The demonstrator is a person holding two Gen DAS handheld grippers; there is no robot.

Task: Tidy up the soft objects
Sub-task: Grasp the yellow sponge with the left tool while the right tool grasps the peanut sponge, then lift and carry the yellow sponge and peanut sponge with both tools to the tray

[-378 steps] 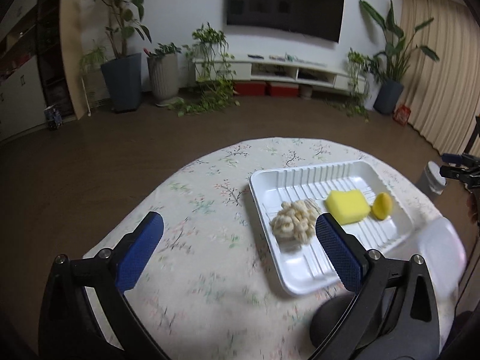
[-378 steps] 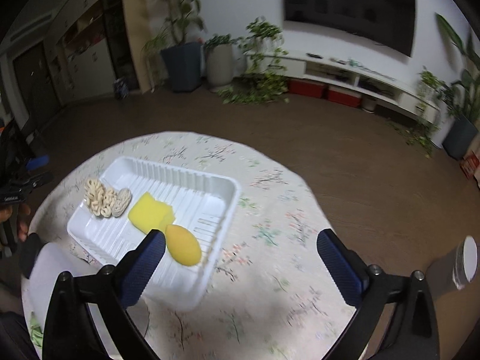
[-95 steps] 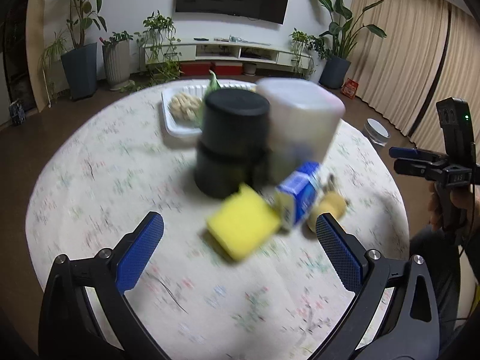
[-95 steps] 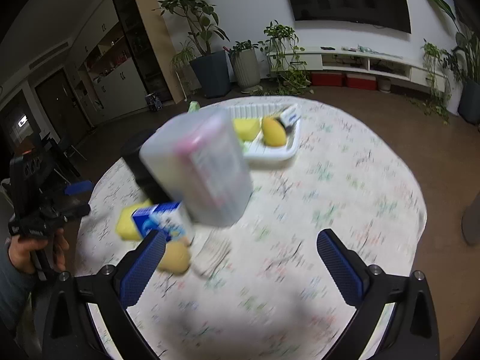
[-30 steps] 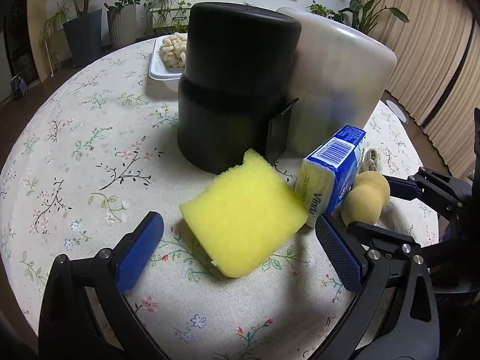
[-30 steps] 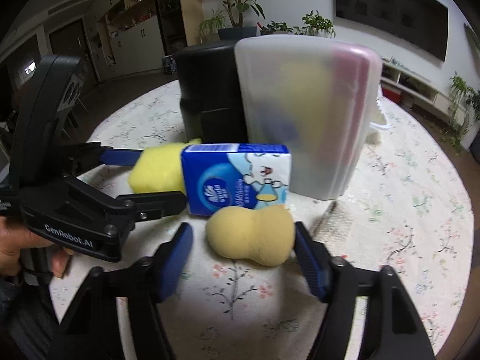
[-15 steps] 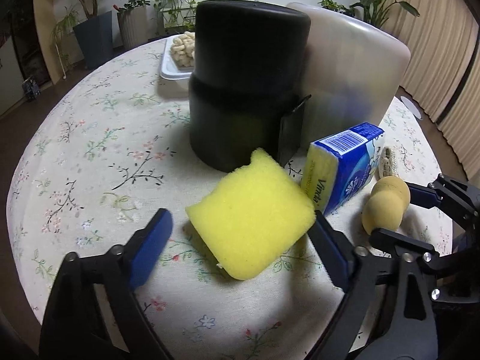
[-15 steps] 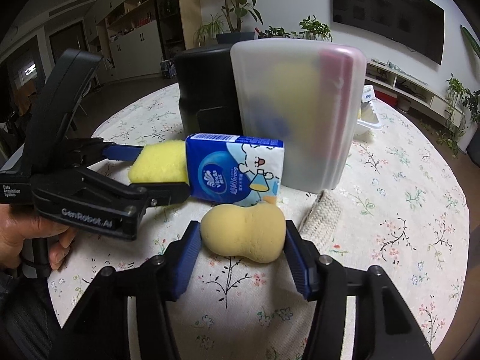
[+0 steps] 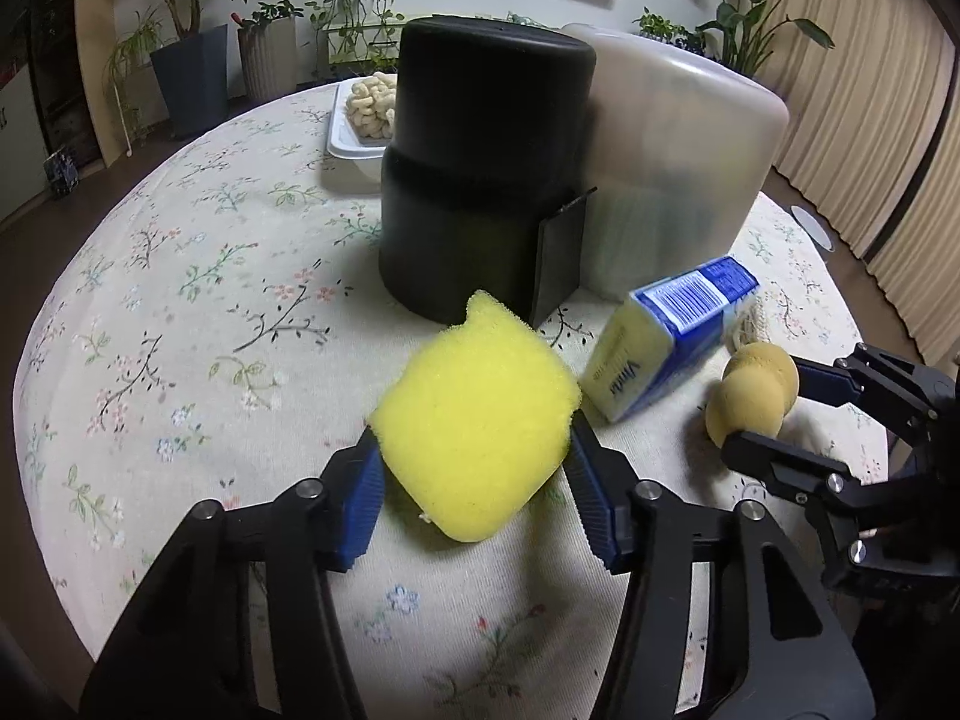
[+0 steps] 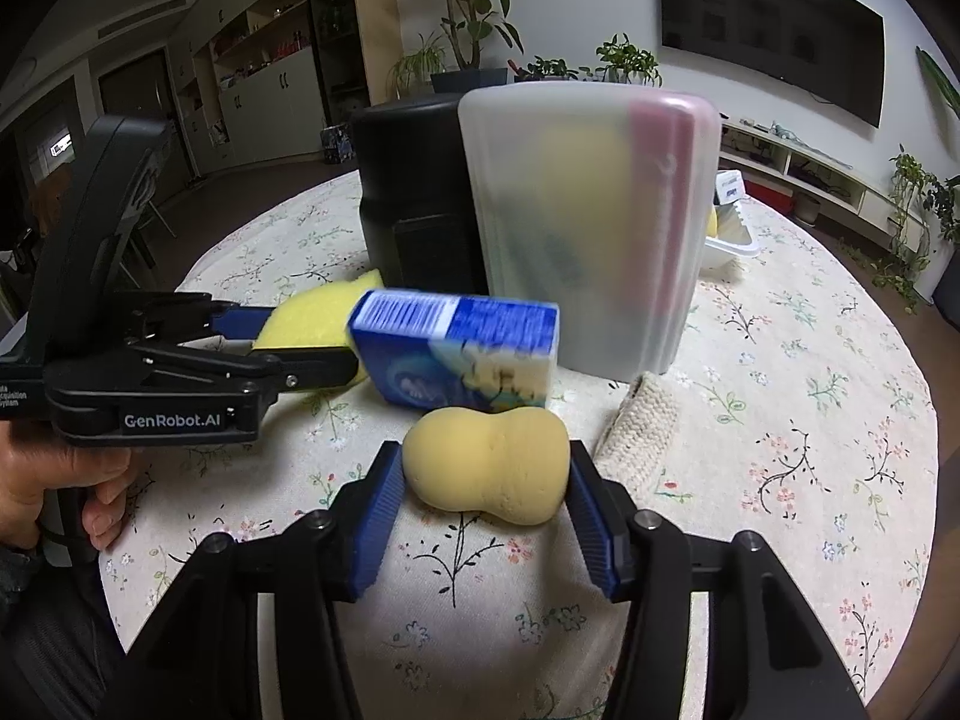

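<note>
The left claw (image 9: 471,498) has closed onto the yellow sponge (image 9: 474,429); only the right view shows the right claw (image 10: 483,501) pinching the tan sponge (image 10: 487,465).

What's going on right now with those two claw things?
Left jaws just closed on yellow sponge. Right jaws pinch tan peanut-shaped sponge. Tissue pack sits close behind.

Home living room, wall television (image 10: 774,30), potted plants (image 9: 186,54), curtains (image 9: 870,90)

Porous foam sponge (image 9: 474,420), matt plastic bin (image 9: 480,168)
</note>
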